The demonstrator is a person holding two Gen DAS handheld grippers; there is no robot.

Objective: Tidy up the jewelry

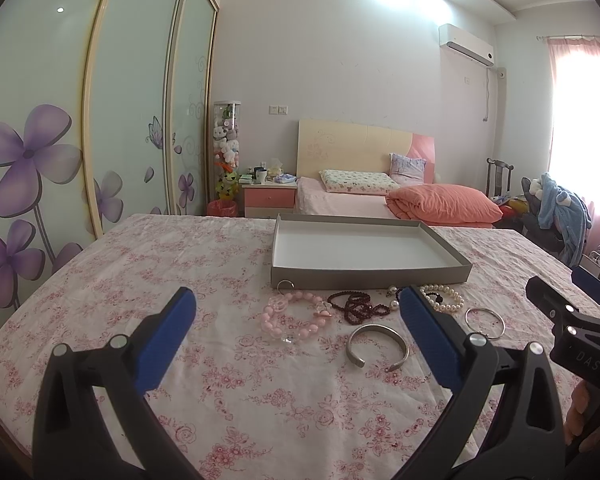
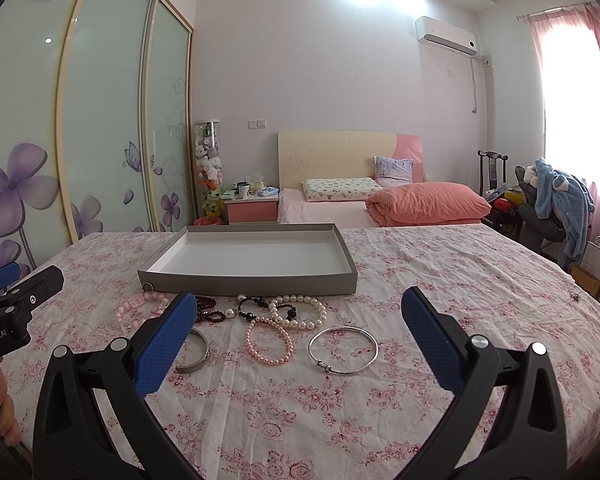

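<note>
- The grey tray lies flat on the counter's floral cloth, its white inside bare; every place below is given from this tray.
- Just in front of its near wall the jewelry lies in a loose row: pink bead bracelet at the left corner, dark red beads beside it, white pearl bracelet under the middle, small pink pearl bracelet a little nearer.
- The wide silver cuff and the thin silver bangle lie nearest the cameras, apart from the tray wall.
- To the tray's right the cloth runs bare to the counter's far right edge.
- Left tongs spread wide, holding nothing, above the cloth before the pink beads and cuff.
- Right tongs likewise spread wide and unloaded, in front of the pearls and bangle.
</note>
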